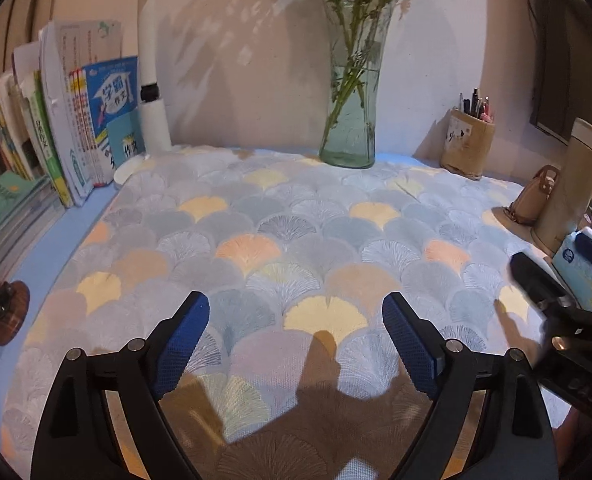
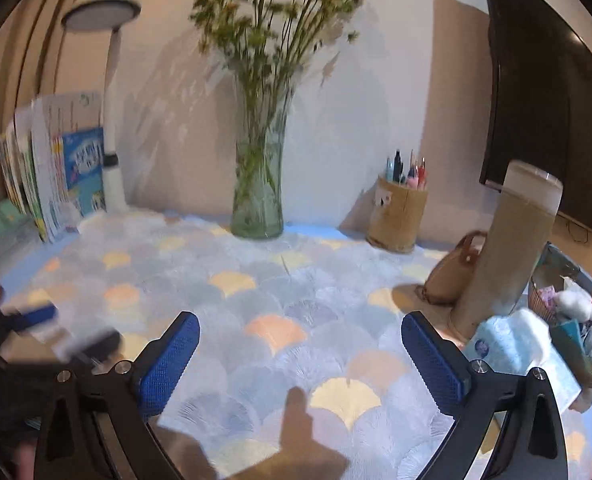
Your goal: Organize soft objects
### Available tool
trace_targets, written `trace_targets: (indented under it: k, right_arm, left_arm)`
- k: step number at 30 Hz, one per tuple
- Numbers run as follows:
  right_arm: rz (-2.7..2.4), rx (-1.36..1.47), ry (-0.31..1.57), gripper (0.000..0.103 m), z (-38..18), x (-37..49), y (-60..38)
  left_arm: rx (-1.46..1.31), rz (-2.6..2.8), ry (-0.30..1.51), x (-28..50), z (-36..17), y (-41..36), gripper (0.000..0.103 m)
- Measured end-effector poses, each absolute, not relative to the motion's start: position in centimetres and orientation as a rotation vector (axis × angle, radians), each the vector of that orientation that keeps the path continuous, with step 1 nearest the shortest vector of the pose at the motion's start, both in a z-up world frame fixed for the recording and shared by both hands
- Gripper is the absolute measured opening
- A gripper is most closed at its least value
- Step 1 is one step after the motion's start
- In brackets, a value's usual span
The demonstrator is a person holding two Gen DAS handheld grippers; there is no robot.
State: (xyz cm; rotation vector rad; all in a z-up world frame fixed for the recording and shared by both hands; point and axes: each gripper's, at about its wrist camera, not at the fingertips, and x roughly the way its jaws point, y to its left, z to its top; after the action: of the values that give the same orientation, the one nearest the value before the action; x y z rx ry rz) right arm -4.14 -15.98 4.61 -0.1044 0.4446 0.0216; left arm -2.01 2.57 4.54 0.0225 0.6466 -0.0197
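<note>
While both tongs [image 1: 296,332] [image 2: 300,354] gape empty, a fan-patterned cloth [image 1: 256,220] carries a glass vase [image 1: 350,120].

A plain cream plaster wall [image 1: 248,80] (dappled with leaf shadows) backs a blue desk [image 1: 56,248]; warm light falls across it.

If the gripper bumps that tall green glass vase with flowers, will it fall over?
Probably it could. The tall green glass vase stands upright on the soft patterned cloth, and its long flower stems make it top-heavy. Being glass, it would likely feel slippery and might break.
</note>
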Motion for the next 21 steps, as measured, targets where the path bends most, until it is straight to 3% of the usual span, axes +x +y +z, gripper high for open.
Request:
trace_targets:
  k: [21]
  right_arm:
    - [0.011, -0.038, 0.497, 0.103, 4.1, -3.0, -17.4]
  left_arm:
    - [0.023, 0.013, 0.615, -2.6, 4.8, 2.6, 0.089]
